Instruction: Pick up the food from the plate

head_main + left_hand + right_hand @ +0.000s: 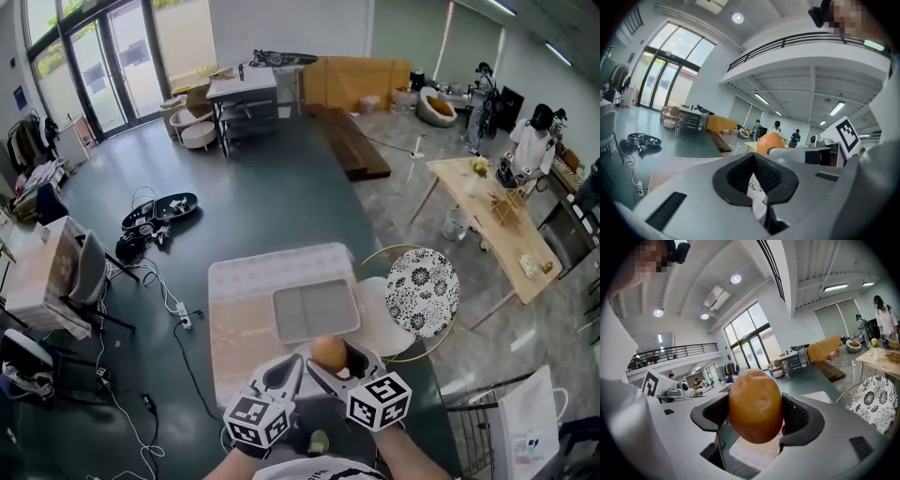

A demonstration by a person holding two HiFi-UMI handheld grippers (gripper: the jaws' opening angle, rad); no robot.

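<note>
Our right claw [755, 416] grips a smooth, orange-brown, egg-shaped piece of food [755, 397] with a shallow dimple in its skin. The black ribbed pads [799, 416] press it from both sides. The food is held just on our side of the grey rectangular tray [316, 310], which lies on the pale-clothed surface [234, 309]. Beside it, our left claw [754, 176] looks drawn together with nothing inside.

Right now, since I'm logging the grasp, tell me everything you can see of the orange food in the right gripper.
The orange food is egg-shaped, smooth and orange-brown, with a shallow dimple. It stands upright, held above the table, clamped at its sides between the right gripper's black ribbed fingers. Nothing else touches it.
</note>
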